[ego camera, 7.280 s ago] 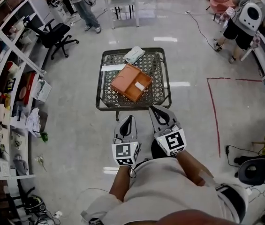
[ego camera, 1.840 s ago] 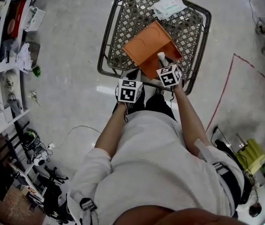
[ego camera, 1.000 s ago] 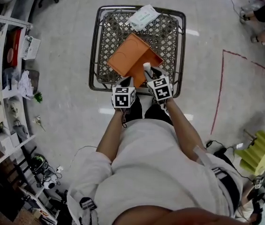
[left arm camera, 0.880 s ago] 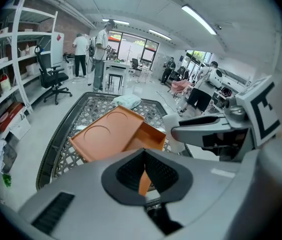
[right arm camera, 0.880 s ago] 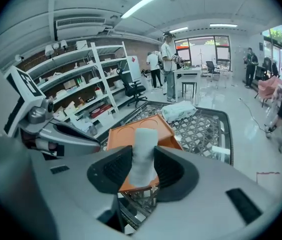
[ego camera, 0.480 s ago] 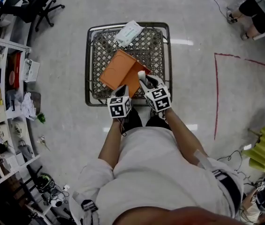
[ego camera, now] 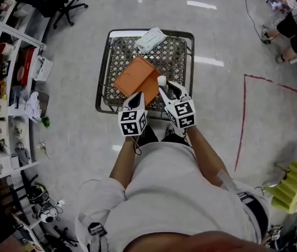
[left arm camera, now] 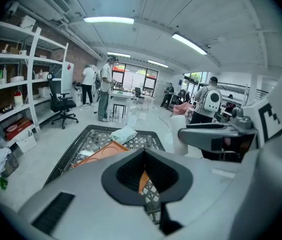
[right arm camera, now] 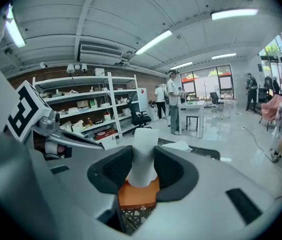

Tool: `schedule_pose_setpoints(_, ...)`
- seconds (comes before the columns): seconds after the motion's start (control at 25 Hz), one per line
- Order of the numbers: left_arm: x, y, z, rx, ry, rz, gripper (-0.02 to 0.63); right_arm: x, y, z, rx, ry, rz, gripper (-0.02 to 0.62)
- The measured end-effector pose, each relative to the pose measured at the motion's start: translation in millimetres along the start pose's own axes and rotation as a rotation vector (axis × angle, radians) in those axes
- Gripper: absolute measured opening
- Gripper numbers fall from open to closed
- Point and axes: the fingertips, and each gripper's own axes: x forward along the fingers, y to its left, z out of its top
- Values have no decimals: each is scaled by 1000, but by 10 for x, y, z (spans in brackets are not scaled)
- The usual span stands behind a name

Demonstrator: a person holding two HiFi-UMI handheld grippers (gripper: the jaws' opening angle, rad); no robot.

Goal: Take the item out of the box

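right gripper view showed the right gripper (right arm camera: 143, 170) with its jaws standing wide and both pads pressed on the item (right arm camera: 143, 151), a plain white, matte block that stood upright between them. its top rose clear above the pads and its lower end flared a little beneath them. the orange box (right arm camera: 138, 195) lay directly below it, on the mesh table (ego camera: 101, 80). in the head view the item hung over the near right corner of the box, and it looked raised off the box floor, though how far clear of the rim could not be told. the left gripper (ego camera: 137, 95) hovered just beside the near edge of the box. its jaws were drawn together with nothing between them, and only a sliver of orange showed past them. a white packet (ego camera: 151, 39) lay at the far edge of the table, well apart from the box. the item looked light, since it sat level in the grip without sagging. its dull surface suggested paper or foam, so it would likely give a little under pressure and not slip. a hold across its middle, as here, seemed sound. a harder squeeze might dent it, and a hold near the top could let it tip. it could probably be set down on the mesh without much care, but upright it might topple on the uneven lattice.
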Motion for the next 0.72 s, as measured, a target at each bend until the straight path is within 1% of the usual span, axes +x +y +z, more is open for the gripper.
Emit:
schedule_pose_setpoints(0.2,-282,-57,241,30,-107,18,8,-120,82,335,-62,-109,2,130)
schedule_pose_setpoints(0.32,-433,-69,288,53,-141,30,6,-223,235,425,-63,-158,17,130)
schedule_pose_setpoints(0.4,-463,-138,349,65,-174,16,8,-296,264,487,-71,-189,20,130)
schedule_pose_setpoints(0.52,-479,-223,411,79,-210,-14,6,-376,246,557,-88,-222,3,130)
schedule_pose_setpoints(0.6,-517,-225,470,113,-222,-18,8,-419,254,624,-91,-243,-16,130)
schedule_pose_setpoints(0.72,-606,-245,601,193,-236,-32,6,-492,307,720,-83,-272,-42,130)
